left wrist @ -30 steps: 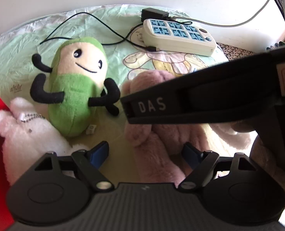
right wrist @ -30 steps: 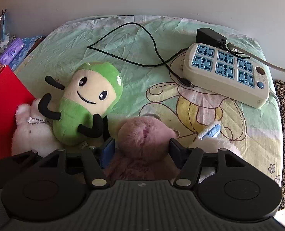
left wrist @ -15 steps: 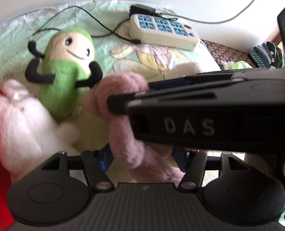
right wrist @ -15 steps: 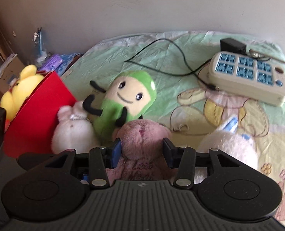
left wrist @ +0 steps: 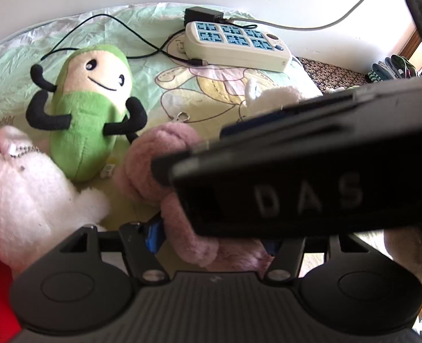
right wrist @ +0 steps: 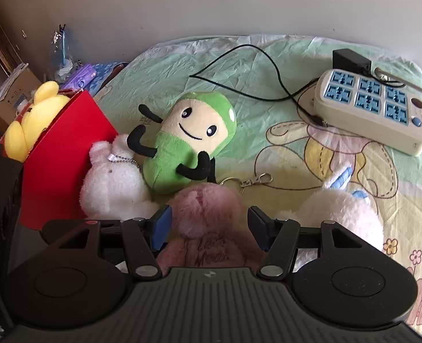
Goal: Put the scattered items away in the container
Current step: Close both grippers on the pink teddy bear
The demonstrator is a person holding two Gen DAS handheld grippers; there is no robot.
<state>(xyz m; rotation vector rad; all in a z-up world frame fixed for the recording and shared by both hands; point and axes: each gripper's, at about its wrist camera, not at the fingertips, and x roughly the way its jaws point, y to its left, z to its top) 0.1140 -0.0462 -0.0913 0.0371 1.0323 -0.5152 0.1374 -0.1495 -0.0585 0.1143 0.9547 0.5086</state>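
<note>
Both tools meet at the pink plush toy (right wrist: 208,214) lying on the bed: the left tool (left wrist: 211,234) pinches its lower part, while the right tool (right wrist: 209,225) is spreading, its pads just off the toy's head. The red container (right wrist: 59,165) stands at the left, beside the white plush (right wrist: 114,180).

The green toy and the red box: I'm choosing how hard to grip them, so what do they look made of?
The green toy looks like short-pile plush over soft stuffing: matte, fuzzy surface, stitched face, rounded body. The red box looks like smooth, stiff card or thin plastic, I can't tell which: flat panels, sharp edges, slight sheen.
</note>
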